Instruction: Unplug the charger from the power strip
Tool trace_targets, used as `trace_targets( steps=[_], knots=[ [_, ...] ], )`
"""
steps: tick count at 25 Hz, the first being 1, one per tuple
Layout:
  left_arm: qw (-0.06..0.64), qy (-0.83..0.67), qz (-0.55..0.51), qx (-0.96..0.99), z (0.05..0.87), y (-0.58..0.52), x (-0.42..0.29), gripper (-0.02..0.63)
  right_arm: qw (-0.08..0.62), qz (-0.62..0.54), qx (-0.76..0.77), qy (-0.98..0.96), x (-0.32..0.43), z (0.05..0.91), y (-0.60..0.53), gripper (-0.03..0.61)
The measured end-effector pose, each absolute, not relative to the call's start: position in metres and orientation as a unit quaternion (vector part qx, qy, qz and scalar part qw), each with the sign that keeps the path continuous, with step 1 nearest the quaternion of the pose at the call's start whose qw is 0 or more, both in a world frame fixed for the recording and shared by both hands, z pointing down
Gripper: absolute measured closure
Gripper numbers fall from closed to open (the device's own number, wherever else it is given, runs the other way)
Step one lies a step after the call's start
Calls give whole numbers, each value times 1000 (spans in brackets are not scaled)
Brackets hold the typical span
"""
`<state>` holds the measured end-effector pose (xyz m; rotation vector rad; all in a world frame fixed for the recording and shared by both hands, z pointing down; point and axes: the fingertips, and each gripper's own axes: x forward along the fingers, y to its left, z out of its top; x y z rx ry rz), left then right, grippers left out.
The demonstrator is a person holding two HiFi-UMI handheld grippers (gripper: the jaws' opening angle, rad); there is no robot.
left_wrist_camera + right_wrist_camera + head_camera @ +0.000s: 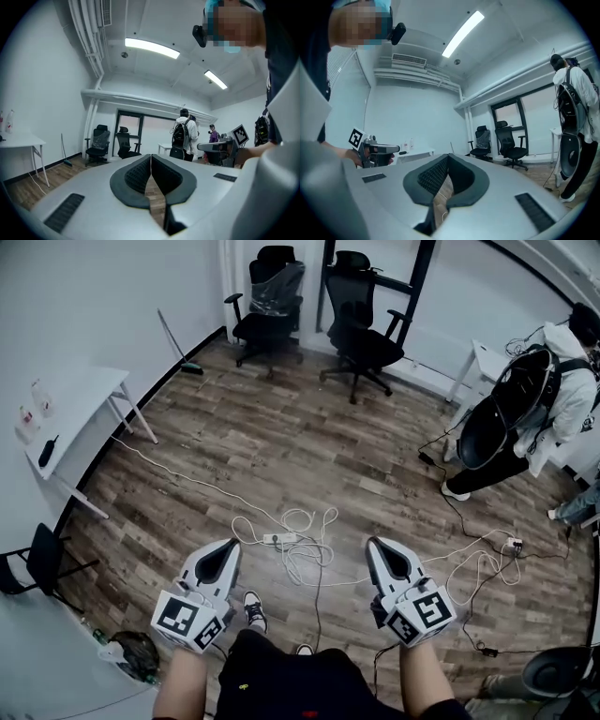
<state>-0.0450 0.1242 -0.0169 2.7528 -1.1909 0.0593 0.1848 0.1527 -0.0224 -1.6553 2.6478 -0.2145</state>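
Well, charger indistinct among white cables (309, 563) by power strip (281, 538) mid-frame, left gripper (229, 547) and right gripper (374, 545) pinched together, empty, wood floor (281, 446), office chairs (361, 324) upper centre.

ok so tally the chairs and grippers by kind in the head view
wheeled office chairs: 2
small black chair: 1
handheld grippers: 2
total: 5

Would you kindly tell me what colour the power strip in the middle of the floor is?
White; the power strip shows best in the head view.
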Motion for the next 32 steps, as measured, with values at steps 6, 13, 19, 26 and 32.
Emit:
trace_targets(
  steps=[6, 13, 19, 26, 32],
  knots=[
    [71, -381, 30, 921, -8, 49, -72, 591, 12, -80, -557, 826, 167, -17, 87, 560],
    [97, -369, 43, 923, 29, -40, -129, 591, -22, -89, -565, 820, 114, 12, 2, 560],
    [121, -362, 66, 922, 85, -87, -141, 591, -53, -101, -537, 836, 95, 70, -54, 560],
    [128, -361, 92, 919, 185, -143, -102, 591, -78, -114, -506, 851, 112, 176, -127, 559],
    [141, -366, 104, 914, 301, -160, -75, 591, -99, -127, -473, 866, 121, 294, -161, 558]
  ],
)
